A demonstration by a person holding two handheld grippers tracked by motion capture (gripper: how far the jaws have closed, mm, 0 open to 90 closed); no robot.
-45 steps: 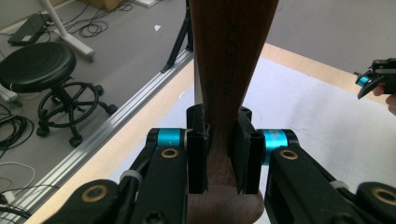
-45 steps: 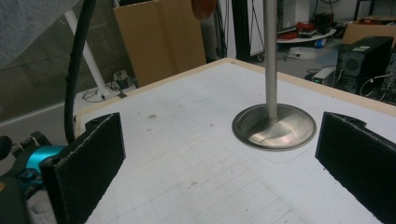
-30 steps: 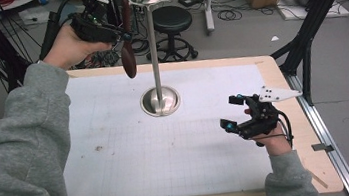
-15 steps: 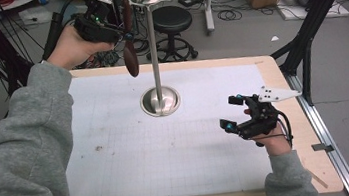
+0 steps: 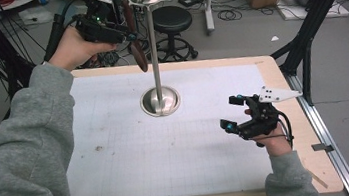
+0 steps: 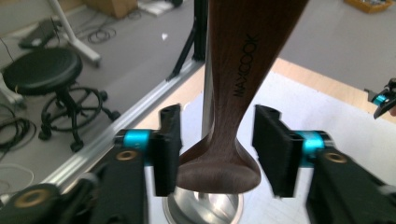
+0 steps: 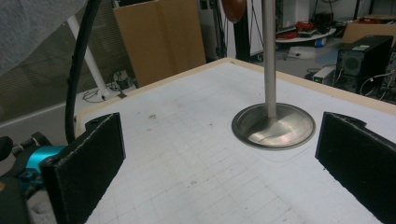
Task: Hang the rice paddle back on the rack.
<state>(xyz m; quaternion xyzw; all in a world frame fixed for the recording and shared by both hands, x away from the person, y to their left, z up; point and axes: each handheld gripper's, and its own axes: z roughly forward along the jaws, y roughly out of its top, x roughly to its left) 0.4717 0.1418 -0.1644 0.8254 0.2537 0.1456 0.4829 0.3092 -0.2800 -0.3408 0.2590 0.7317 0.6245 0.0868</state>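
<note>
Hanging from the stand, the spatula sits between the left gripper's just-opened jaws; right gripper gapes empty.

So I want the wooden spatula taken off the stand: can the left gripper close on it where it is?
Probably yes. The wooden spatula hangs between the left gripper, whose jaws have just been opening; one of the fingers sits right beside it, and nothing blocks the gap.
</note>
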